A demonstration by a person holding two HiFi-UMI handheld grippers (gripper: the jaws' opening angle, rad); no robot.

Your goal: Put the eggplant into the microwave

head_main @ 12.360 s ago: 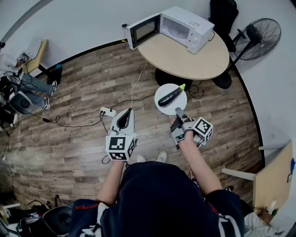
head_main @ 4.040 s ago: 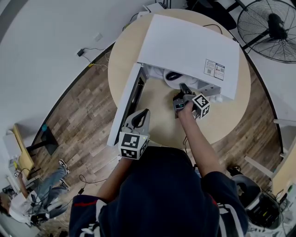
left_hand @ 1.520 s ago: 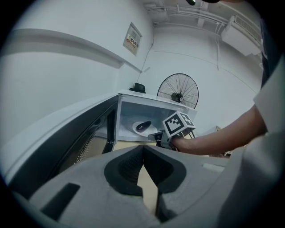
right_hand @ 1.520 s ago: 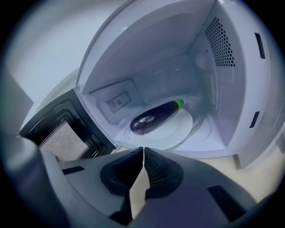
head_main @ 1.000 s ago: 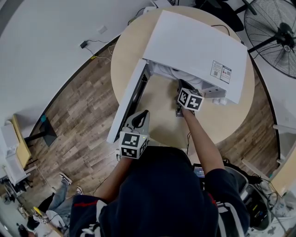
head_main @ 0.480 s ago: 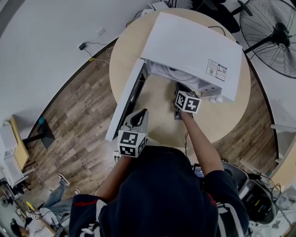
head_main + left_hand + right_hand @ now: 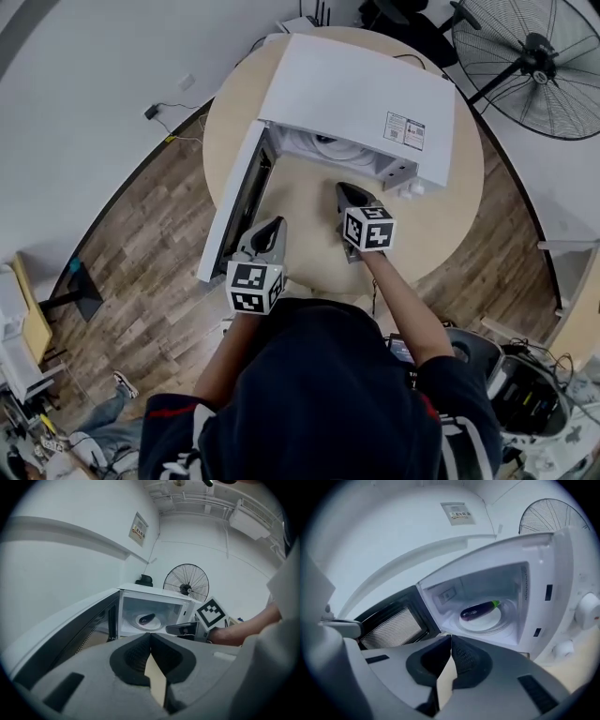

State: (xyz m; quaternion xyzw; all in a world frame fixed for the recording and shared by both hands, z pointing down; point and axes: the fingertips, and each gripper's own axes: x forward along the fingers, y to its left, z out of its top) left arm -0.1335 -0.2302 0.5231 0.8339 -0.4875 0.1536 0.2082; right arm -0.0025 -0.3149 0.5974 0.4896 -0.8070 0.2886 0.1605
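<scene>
left gripper (image 7: 150, 638): jaws pressed together, nothing between, beside the open door (image 7: 233, 204) | right gripper (image 7: 451, 640): jaws together, empty, facing the cavity | eggplant (image 7: 479, 610): lies on white plate (image 7: 491, 622) inside microwave (image 7: 356, 89); both gripper views show it, head view shows only the microwave's top

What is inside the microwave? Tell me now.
An eggplant lies on a white plate in the open microwave. Anything beneath the plate is covered by it.
</scene>
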